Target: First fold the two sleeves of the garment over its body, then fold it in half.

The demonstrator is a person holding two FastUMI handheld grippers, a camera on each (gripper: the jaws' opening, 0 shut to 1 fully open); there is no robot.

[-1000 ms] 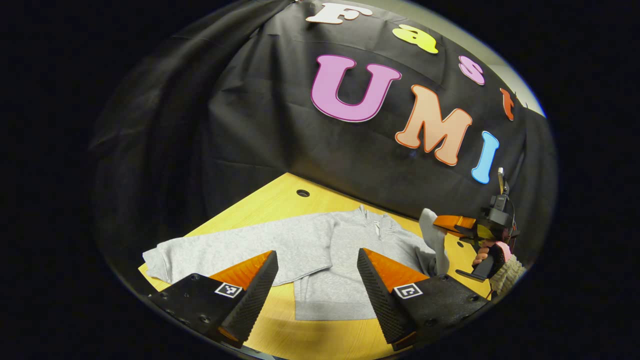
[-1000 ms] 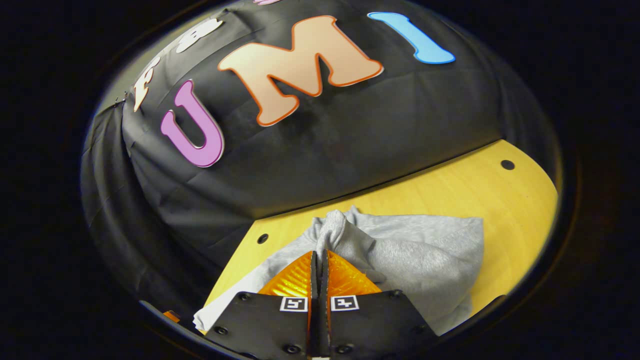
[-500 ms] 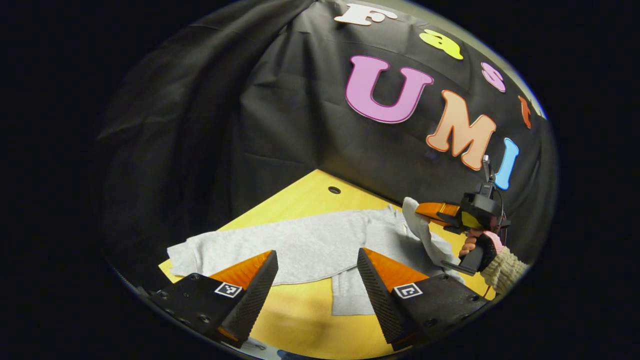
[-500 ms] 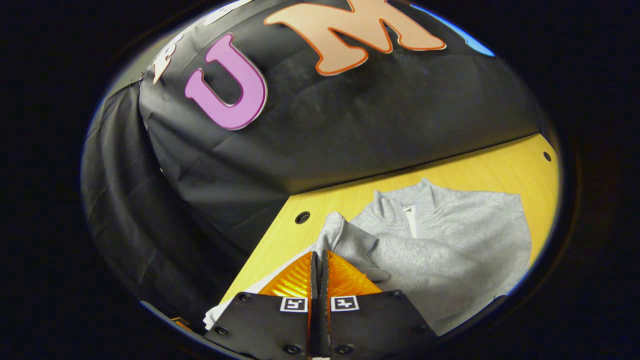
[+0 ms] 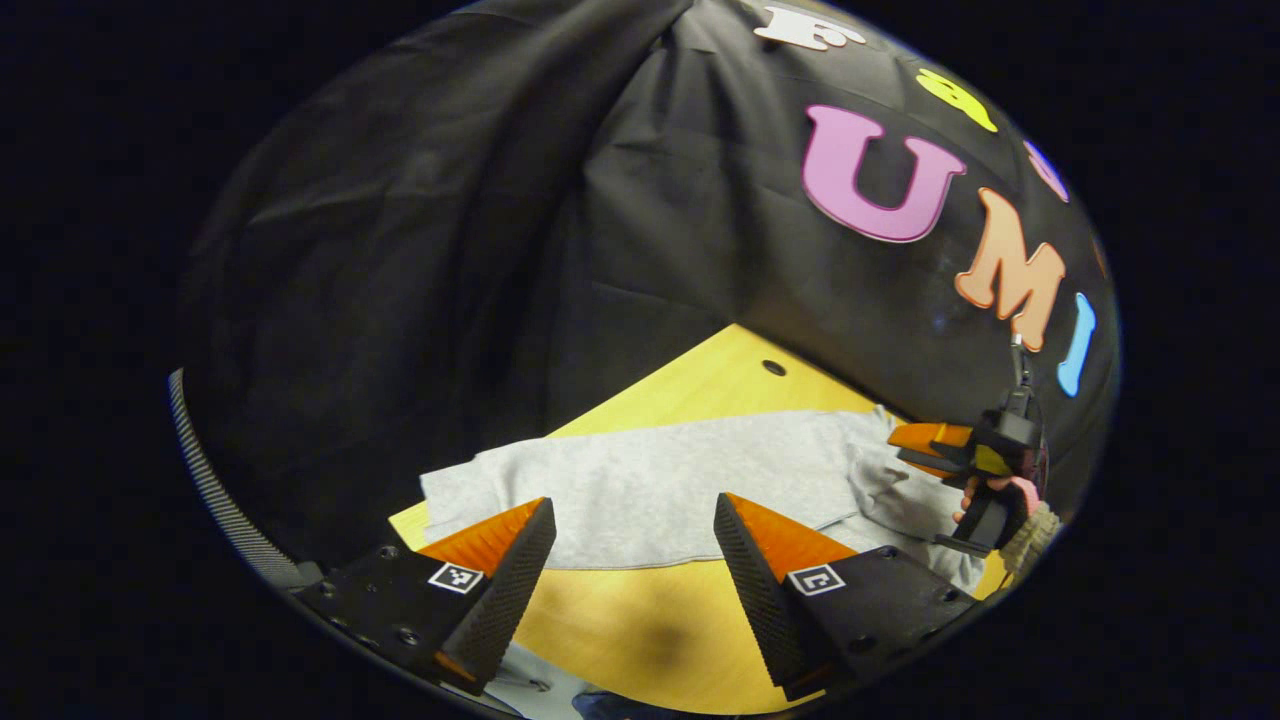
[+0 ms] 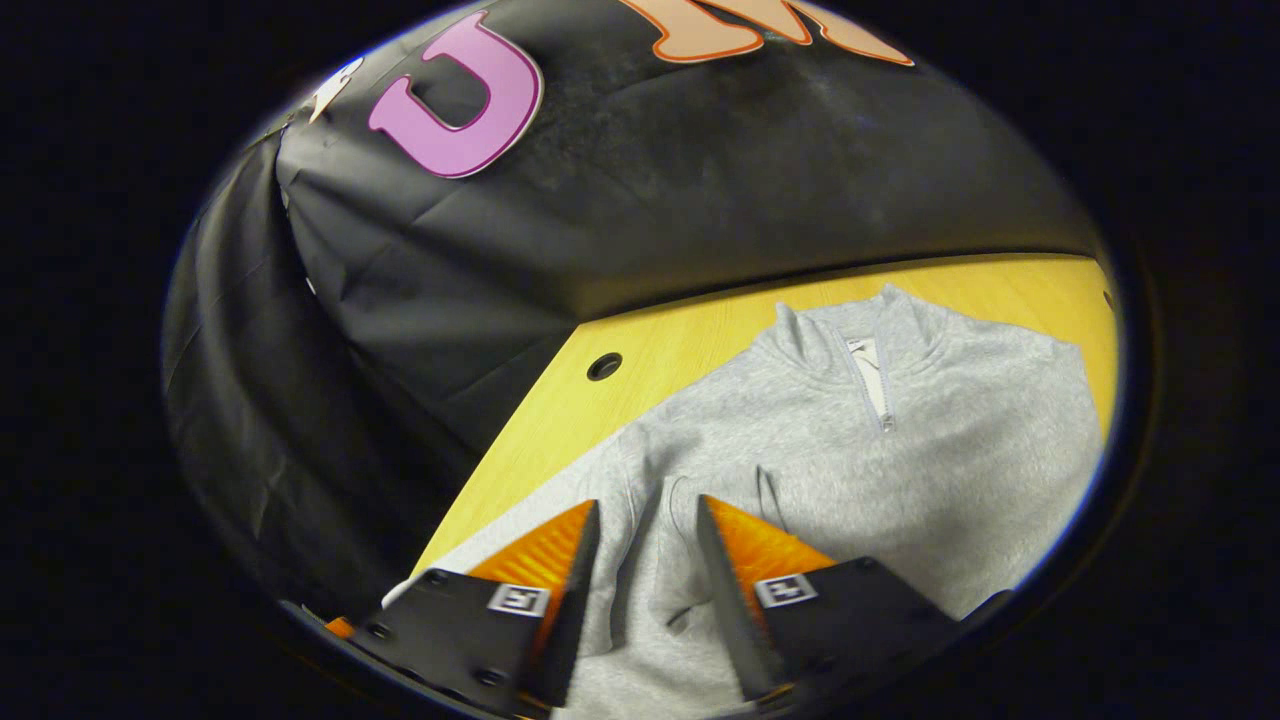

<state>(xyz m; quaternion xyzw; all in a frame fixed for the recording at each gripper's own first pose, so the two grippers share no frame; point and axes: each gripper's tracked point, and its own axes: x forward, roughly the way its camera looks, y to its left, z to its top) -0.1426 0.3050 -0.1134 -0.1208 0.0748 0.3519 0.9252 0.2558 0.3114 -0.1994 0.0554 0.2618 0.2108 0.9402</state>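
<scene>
Between the fingers of my right tool (image 6: pixel 645 555) I am seeing a narrow open gap with grey fabric lying under it, not pinched; I am reading that as the right sleeve (image 6: pixel 700 520) being laid across the chest, the tool parting so the cloth is free to lie where it is. My left tool (image 5: pixel 635 555) is hovering wide apart and empty over bare yellow bench (image 5: pixel 620 625), near the outstretched left sleeve (image 5: pixel 600 490), which I am judging to be the next thing to take. From that side the right tool (image 5: pixel 915 445) and the hand (image 5: pixel 985 500) gripping it are showing over the far side of the garment. The garment (image 6: pixel 900 450) is lying flat on the bench, a pale grey fleece pullover with a stand collar and a short zip (image 6: pixel 872 375), soft and slightly rumpled where the sleeve is folding over.
</scene>
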